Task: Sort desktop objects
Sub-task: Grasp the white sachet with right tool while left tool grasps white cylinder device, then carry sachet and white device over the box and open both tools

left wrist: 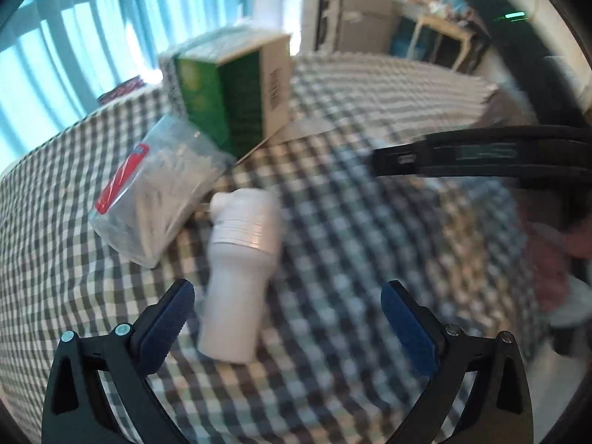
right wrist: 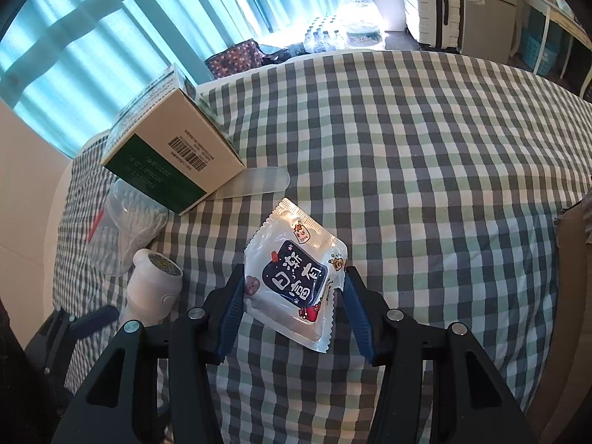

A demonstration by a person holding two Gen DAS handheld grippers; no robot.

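At the bottom of the right wrist view, the right gripper point(right wrist: 292, 314) has its blue pads pressed on both sides of a shiny clear snack packet with a dark blue label point(right wrist: 296, 277), holding it over the green, grey and white checked tablecloth point(right wrist: 425, 148). In the left wrist view, which is blurry, the left gripper point(left wrist: 286, 318) is wide open and holds nothing. A small white plastic bottle point(left wrist: 240, 273) lies on the cloth near its left pad. Just behind it, left of the middle, lies a clear plastic tub with a red label point(left wrist: 155, 188). Farther back, in the upper left, sits a green and white cardboard box point(left wrist: 236, 92).
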